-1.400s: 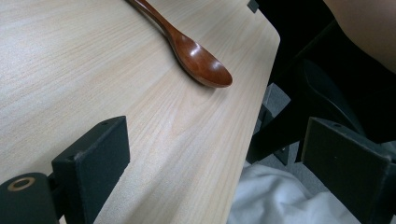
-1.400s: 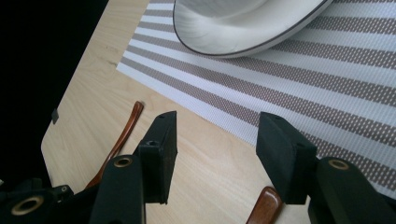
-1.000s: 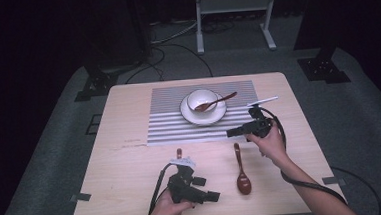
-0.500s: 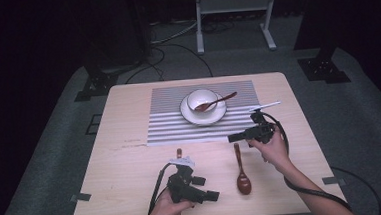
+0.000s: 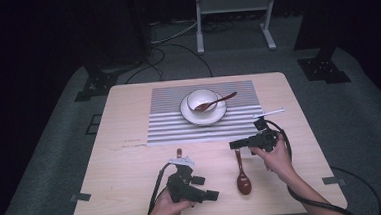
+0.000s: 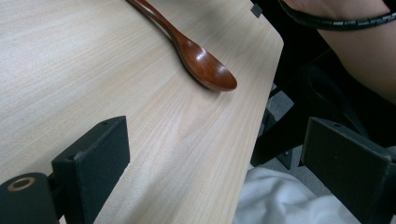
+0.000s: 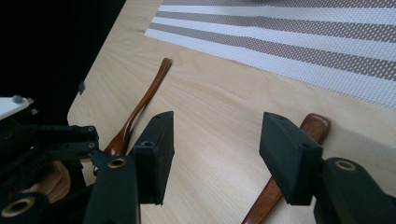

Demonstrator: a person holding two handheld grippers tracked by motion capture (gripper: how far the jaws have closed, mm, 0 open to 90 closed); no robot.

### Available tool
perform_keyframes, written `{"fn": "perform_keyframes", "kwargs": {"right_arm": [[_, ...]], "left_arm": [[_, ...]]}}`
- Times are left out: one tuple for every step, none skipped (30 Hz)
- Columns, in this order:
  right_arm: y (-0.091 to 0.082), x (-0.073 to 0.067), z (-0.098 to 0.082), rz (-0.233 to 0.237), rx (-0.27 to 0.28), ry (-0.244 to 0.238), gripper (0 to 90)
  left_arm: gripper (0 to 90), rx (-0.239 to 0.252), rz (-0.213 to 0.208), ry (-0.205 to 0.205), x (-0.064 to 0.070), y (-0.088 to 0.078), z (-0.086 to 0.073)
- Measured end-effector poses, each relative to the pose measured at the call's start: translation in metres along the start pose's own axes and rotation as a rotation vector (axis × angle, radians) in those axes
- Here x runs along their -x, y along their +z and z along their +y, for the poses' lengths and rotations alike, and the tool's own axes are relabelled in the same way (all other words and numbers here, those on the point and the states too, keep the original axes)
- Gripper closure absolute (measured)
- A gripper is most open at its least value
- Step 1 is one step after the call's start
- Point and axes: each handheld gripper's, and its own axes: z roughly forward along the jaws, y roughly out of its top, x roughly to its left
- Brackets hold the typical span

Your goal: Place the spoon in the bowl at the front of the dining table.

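Observation:
A brown wooden spoon [image 5: 241,173] lies on the table, bowl end toward me. My right gripper [image 5: 234,145] hovers over its handle tip [image 7: 314,125], jaws open and pointing left. The jaws have just been opening wider, and bare table shows between them. My left gripper [image 5: 213,195] rests near the front edge, open, pointing right at that spoon [image 6: 205,70]. A second wooden spoon [image 7: 142,105] lies under the left gripper [image 7: 46,144], its handle tip [image 5: 179,152] sticking out. A third spoon [image 5: 217,102] rests in the white bowl [image 5: 201,98] on a plate [image 5: 219,117].
The plate stands on a grey-and-white striped mat [image 5: 169,126] at the back middle of the wooden table [image 5: 126,161]. The table's front right edge [image 6: 266,93] is close to the spoon. A cable [image 5: 285,142] trails from the right gripper past my forearm [image 6: 359,51].
My right gripper has moved toward the table's front edge, now over the spoon's handle tip. The left gripper and all spoons have stayed put.

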Motion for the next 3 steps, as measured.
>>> {"fn": "perform_keyframes", "kwargs": {"right_arm": [[-0.0007,-0.0002,-0.0022,0.003,0.002,-0.005,43.0],[-0.0014,-0.0004,-0.0047,0.003,0.006,-0.011,42.8],[-0.0023,-0.0004,-0.0076,0.007,0.011,-0.011,42.5]], "left_arm": [[6.7,0.002,0.002,-0.001,-0.0002,-0.0002,0.0002],[6.7,0.003,0.003,0.000,-0.0005,-0.0003,0.0005],[6.7,0.004,0.006,0.006,-0.0013,-0.0004,0.0011]]}}
